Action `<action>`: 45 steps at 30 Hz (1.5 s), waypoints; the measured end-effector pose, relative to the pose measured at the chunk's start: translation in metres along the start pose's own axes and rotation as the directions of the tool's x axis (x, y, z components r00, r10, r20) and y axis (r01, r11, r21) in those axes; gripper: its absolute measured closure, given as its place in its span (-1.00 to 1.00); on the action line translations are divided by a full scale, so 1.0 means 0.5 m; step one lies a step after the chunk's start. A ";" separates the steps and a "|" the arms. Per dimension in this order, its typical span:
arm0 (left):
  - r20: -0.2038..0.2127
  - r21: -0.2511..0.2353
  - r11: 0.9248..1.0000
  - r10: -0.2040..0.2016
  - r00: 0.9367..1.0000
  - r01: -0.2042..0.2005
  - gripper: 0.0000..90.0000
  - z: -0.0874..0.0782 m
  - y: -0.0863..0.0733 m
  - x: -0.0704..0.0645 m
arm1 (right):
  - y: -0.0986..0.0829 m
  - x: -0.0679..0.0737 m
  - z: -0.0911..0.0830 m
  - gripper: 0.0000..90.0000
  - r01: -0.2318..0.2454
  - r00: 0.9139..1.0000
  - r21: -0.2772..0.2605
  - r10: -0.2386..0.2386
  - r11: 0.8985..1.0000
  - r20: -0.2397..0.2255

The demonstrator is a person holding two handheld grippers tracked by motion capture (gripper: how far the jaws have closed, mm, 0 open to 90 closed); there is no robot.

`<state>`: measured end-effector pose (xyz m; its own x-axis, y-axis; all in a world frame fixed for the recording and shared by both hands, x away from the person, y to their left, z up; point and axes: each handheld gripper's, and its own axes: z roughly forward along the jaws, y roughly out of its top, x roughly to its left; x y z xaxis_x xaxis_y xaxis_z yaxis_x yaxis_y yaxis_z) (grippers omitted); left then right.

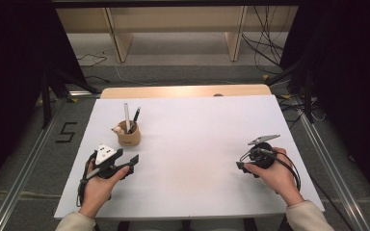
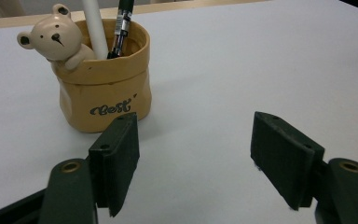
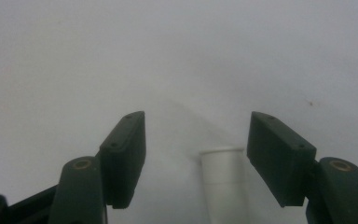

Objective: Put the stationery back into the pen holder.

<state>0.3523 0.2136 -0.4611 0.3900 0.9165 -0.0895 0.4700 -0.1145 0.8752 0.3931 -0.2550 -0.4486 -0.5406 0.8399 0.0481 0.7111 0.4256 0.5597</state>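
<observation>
A tan pen holder (image 1: 128,137) (image 2: 103,88) with a small bear figure (image 2: 53,37) on its rim stands on the left part of the white table (image 1: 192,130). A white pen (image 2: 94,28) and a black pen (image 2: 121,28) stand in it. My left gripper (image 1: 131,165) (image 2: 196,140) is open just in front of the holder, with nothing between its jaws. My right gripper (image 1: 242,165) (image 3: 196,135) is open low over the table at the right. The end of a white cylinder (image 3: 223,186) lies between its jaws, apart from both.
The table's wooden far edge (image 1: 185,90) shows beyond the white top. Past it are wooden furniture legs (image 1: 123,43) and cables (image 1: 265,43) on the floor. Metal rails (image 1: 24,163) run along both sides of the table.
</observation>
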 end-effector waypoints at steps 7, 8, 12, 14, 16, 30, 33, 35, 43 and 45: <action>0.001 0.004 1.000 0.004 1.000 -0.004 -0.28 0.000 0.000 0.001 | -0.015 -0.008 -0.012 -0.15 -0.004 1.000 0.036 0.003 0.999 0.016; 0.001 0.004 1.000 0.004 1.000 -0.004 -0.28 0.000 0.000 0.001 | -0.017 -0.010 -0.013 -0.15 -0.006 1.000 0.042 0.005 0.999 0.022; 0.003 0.004 1.000 0.006 1.000 -0.006 -0.28 0.001 -0.001 0.000 | -0.026 -0.013 -0.015 -0.13 -0.006 1.000 0.064 0.005 0.998 0.030; 0.004 0.004 1.000 0.005 1.000 -0.005 -0.28 0.001 -0.001 0.000 | -0.030 -0.014 -0.015 -0.12 0.001 0.999 0.079 -0.004 0.997 0.036; 0.003 0.005 1.000 0.007 1.000 -0.007 -0.28 0.002 -0.001 0.000 | -0.033 -0.013 -0.015 -0.10 0.004 0.999 0.088 -0.007 0.996 0.037; 0.006 0.007 1.000 0.007 1.000 -0.007 -0.28 0.003 -0.002 -0.001 | -0.048 -0.014 -0.016 0.10 0.045 0.996 0.180 -0.059 0.983 0.071; 0.006 0.007 1.000 0.005 1.000 -0.005 -0.28 0.004 -0.002 -0.001 | -0.049 -0.014 -0.016 0.15 0.052 0.995 0.186 -0.068 0.981 0.078; 0.005 0.007 1.000 0.005 1.000 -0.005 -0.28 0.004 -0.002 -0.001 | -0.049 -0.015 -0.016 0.16 0.055 0.994 0.193 -0.071 0.980 0.079; 0.007 0.009 1.000 0.008 1.000 -0.008 -0.28 0.005 -0.002 -0.002 | -0.051 -0.015 -0.016 0.25 0.065 0.993 0.218 -0.086 0.974 0.086; 0.008 0.010 1.000 0.008 1.000 -0.008 -0.28 0.005 -0.002 -0.002 | -0.051 -0.015 -0.016 0.27 0.070 0.992 0.225 -0.091 0.972 0.087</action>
<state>0.3533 0.2117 -0.4632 0.3997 0.9126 -0.0863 0.4746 -0.1255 0.8712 0.3756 -0.2750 -0.4565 -0.5621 0.8236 -0.0754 0.7547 0.5480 0.3607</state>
